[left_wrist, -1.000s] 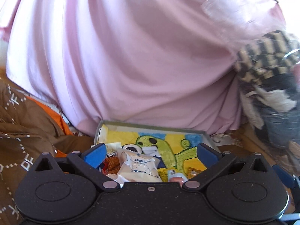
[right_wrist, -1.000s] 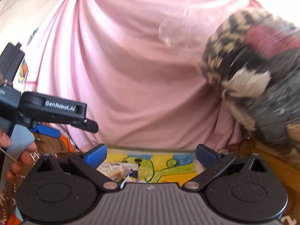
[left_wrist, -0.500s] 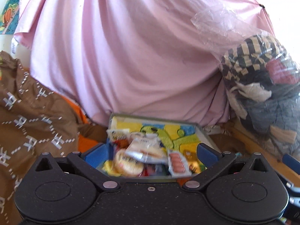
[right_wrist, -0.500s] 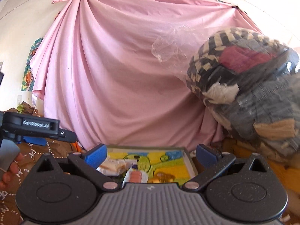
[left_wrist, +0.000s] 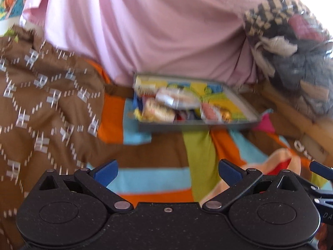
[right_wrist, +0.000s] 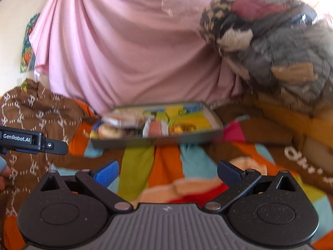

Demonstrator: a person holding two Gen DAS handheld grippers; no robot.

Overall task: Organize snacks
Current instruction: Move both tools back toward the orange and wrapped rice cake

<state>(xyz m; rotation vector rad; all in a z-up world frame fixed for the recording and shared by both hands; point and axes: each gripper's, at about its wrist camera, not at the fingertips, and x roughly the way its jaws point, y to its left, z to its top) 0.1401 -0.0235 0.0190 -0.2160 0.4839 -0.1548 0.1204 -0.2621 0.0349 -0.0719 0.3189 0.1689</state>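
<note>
The snacks [left_wrist: 177,106] lie heaped in a shallow grey tray [left_wrist: 195,126], which sits on a striped, many-coloured blanket [left_wrist: 158,150] at the foot of a hanging pink sheet [left_wrist: 145,25]. Within the tray the packets crowd its left half: a pale wrapped bun or cake [left_wrist: 159,110] at the front left, a silvery clear packet [left_wrist: 177,99] behind it, and a pink, sausage-like pack [left_wrist: 210,111] near the middle. The tray's right half shows mostly its yellow and green cartoon liner [right_wrist: 193,114]. Both views are motion-blurred, so the exact kinds of snack are probably beyond telling.

Both tools are well short of the tray, over the blanket. The left gripper [left_wrist: 167,171] has its blue pads spread wide with nothing between them; the right gripper [right_wrist: 167,171] is likewise spread wide and empty. In the right wrist view the left tool's side arm juts in to the left of the tray.

My judgement is that no packet is yet in hand and the step is the approach for a first pick. To do it well, steady each tool before closing in, take the topmost packet of the heap first, and grip a sealed edge rather than the soft middle so nothing is crushed. The bare right half of the tray looks the natural place to sort into.

Readable writing: "GenRobot.AI" [right_wrist: 16,140] on the left tool's arm. White letters on a brown cloth [right_wrist: 295,153] right of the tray are too distorted to read, and the packet labels are blurred.
</note>
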